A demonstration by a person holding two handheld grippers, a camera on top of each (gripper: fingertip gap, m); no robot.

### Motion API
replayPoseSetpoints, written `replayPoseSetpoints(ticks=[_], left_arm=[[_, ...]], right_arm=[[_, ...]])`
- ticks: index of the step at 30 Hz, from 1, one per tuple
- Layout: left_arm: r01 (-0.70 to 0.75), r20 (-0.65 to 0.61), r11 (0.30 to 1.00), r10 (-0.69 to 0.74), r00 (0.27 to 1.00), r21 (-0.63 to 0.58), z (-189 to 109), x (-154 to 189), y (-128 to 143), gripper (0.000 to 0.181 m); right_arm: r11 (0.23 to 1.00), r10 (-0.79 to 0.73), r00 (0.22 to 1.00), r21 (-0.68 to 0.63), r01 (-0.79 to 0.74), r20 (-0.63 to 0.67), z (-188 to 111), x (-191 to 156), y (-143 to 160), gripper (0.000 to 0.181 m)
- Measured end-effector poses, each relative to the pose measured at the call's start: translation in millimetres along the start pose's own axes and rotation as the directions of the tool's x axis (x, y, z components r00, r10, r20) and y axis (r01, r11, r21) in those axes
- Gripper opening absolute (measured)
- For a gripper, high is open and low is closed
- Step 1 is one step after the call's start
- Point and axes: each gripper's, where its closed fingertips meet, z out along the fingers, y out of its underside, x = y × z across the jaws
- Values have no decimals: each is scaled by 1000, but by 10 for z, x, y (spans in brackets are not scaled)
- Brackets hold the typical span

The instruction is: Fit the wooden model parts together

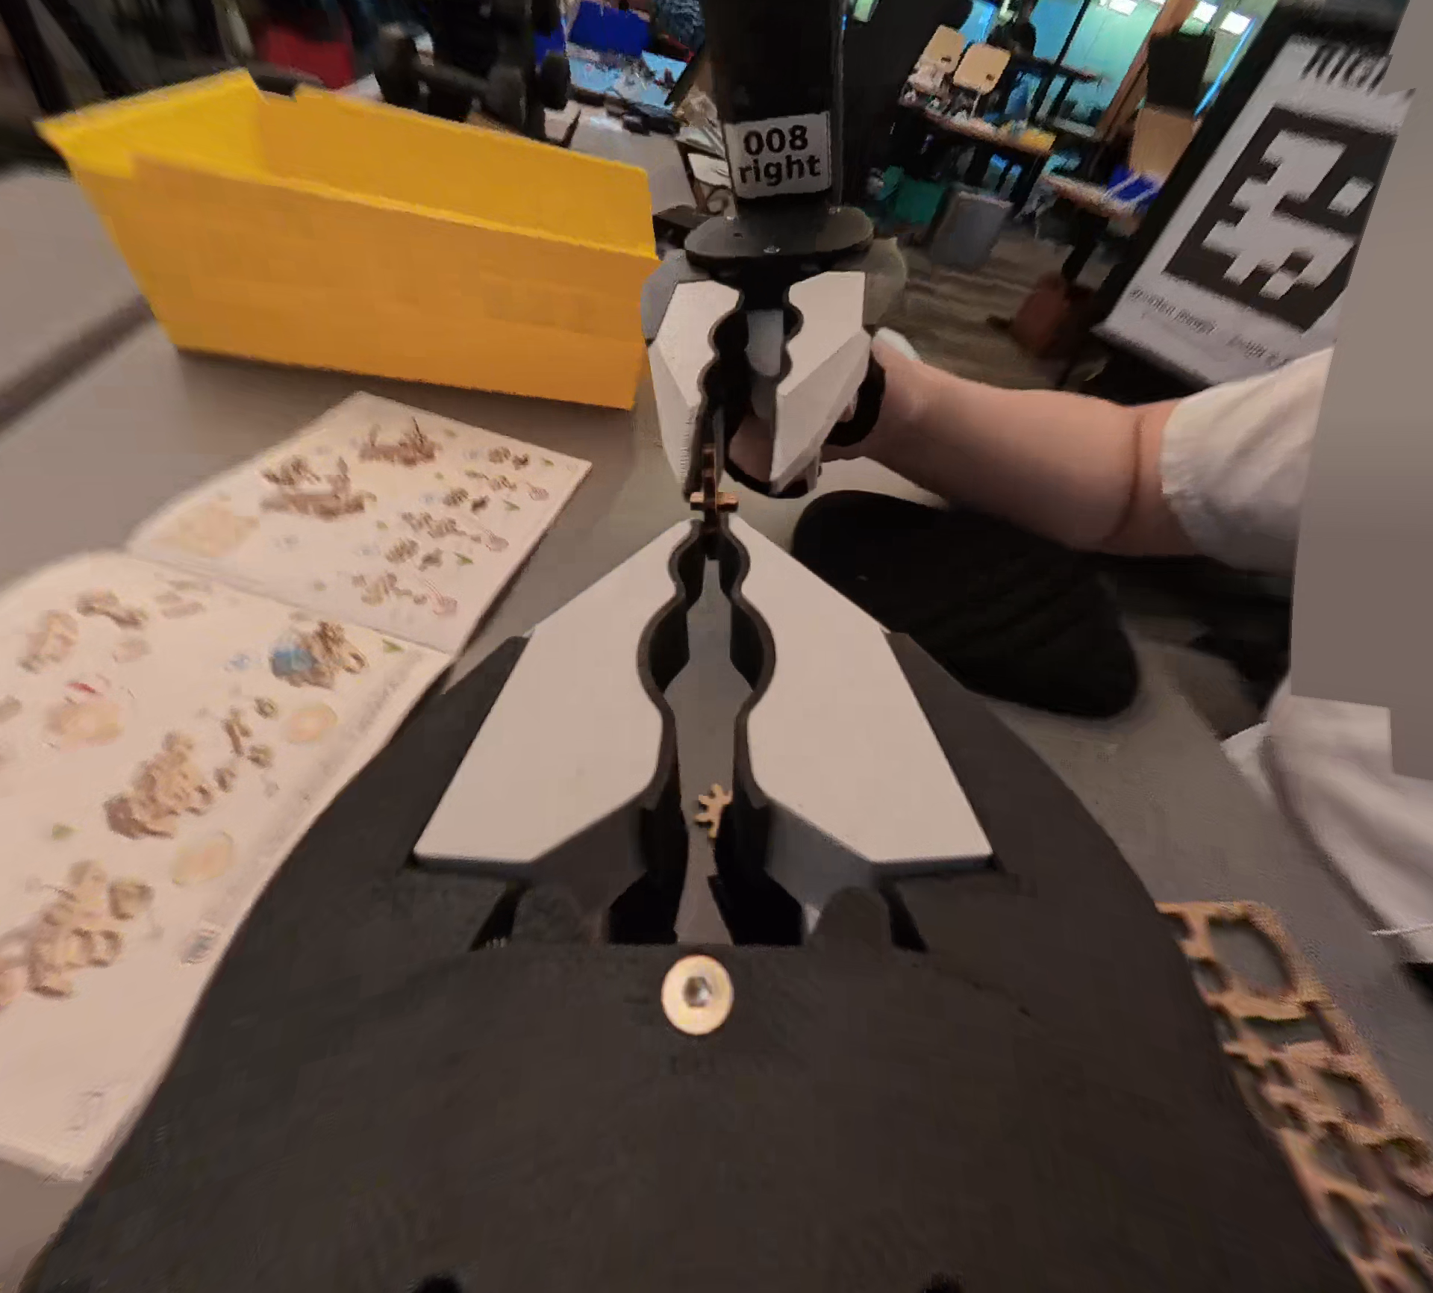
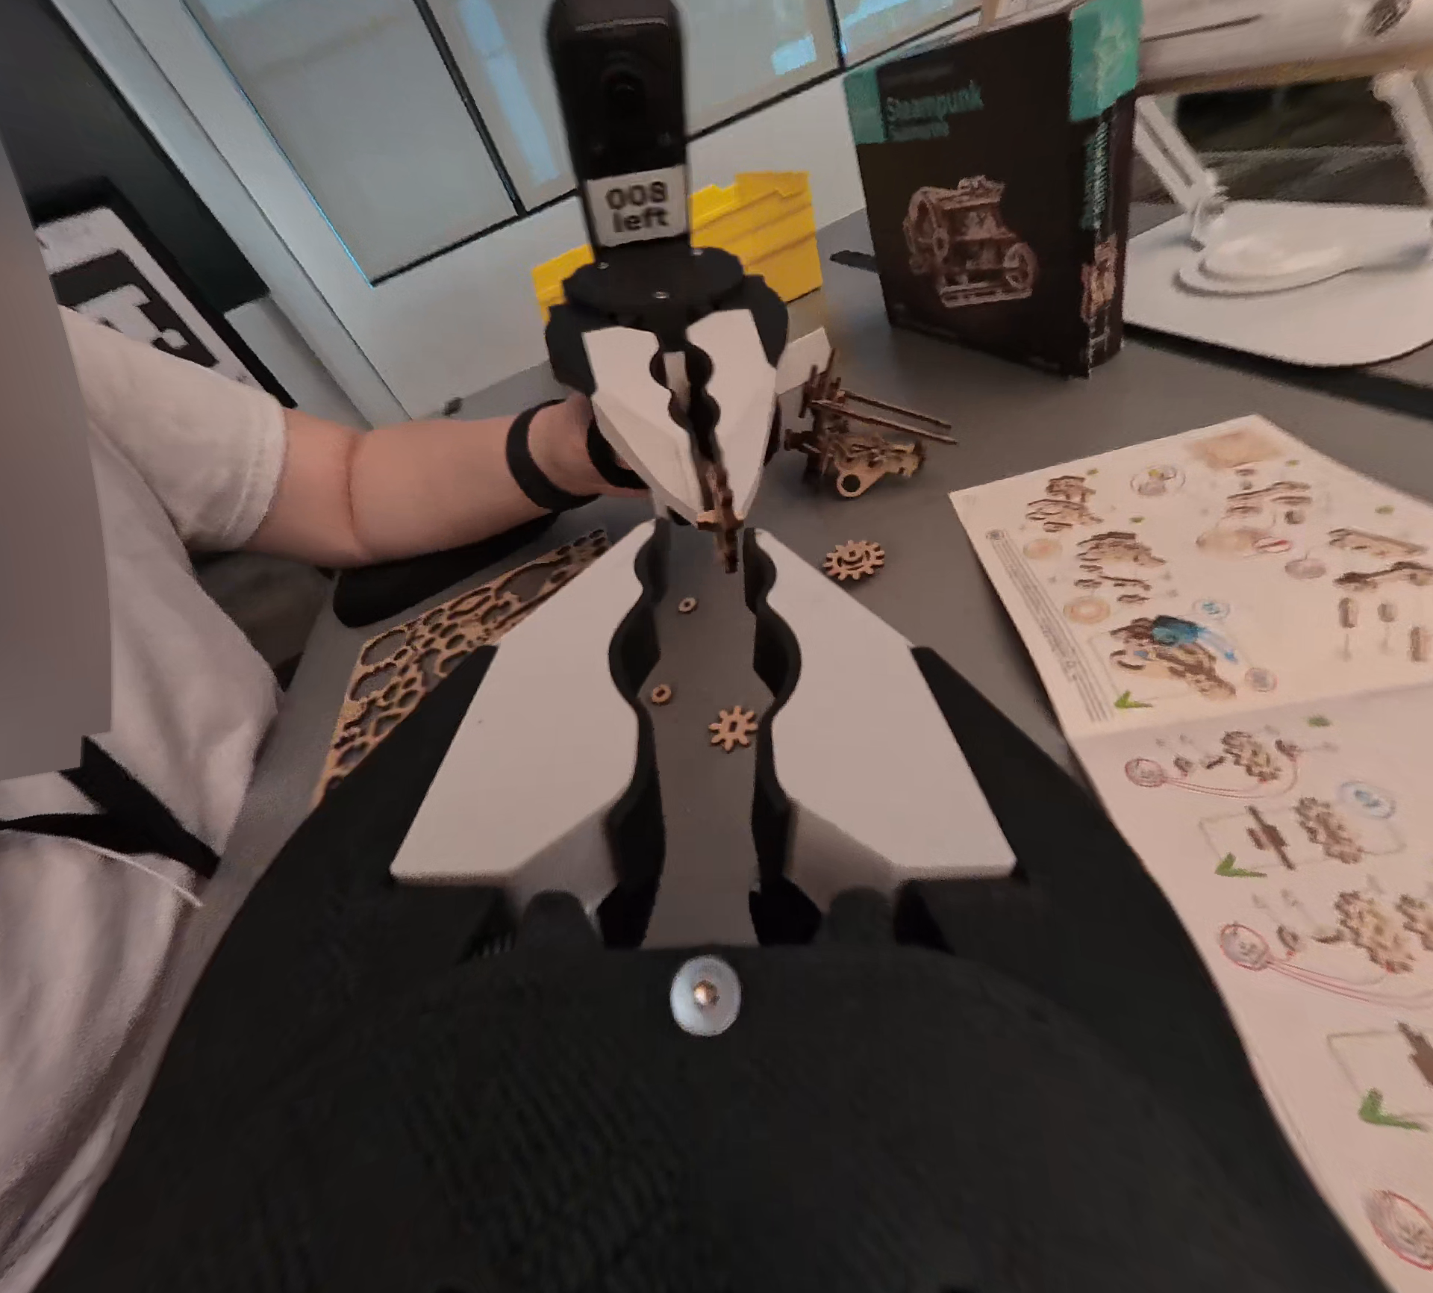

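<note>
Both grippers meet tip to tip above the grey table (image 2: 892, 364). The left gripper (image 1: 709, 542) is clamped on a thin wooden piece (image 1: 712, 499); the right gripper (image 2: 725, 546) pinches a flat wooden part (image 2: 717, 503) too. The two pieces cross at the tips, long axes running gripper to gripper, so joining them looks like a straight push. Loose gears (image 2: 853, 560) lie just right.

I count two loose toothed wooden gears (image 2: 853, 560) (image 2: 733, 727), two tiny wooden ring washers (image 2: 686, 605) (image 2: 661, 694), one yellow plastic bin (image 1: 372, 232), one dark model-kit box (image 2: 1000, 193).
</note>
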Motion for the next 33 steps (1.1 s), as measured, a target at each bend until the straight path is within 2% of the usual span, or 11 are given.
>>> replayPoseSetpoints(ticks=[4, 7, 11, 14, 18, 33], left_arm=[[-222, 54, 975, 221, 974, 12, -25, 94, -77, 0], [-315, 82, 948, 311, 947, 37, -45, 149, -150, 0], [-402, 118, 916, 397, 910, 17, -42, 180, -165, 0], [-418, 118, 908, 414, 902, 10, -16, 208, -156, 0], [-414, 122, 910, 409, 904, 11, -4, 216, -162, 0], [-424, 118, 905, 420, 900, 18, 4, 252, -172, 0]], right_arm=[[982, -190, 981, 7, 190, -38, -5, -115, -72, 15], [943, -333, 938, -23, 332, -98, 6, -148, -85, 21], [886, -460, 872, -24, 463, -167, 2, -208, -153, 17], [853, -514, 832, -26, 521, -209, -19, -239, -207, 8], [821, -568, 799, -64, 567, -199, -24, -272, -187, 14], [797, -602, 772, -113, 593, -203, -28, -256, -155, 11]])
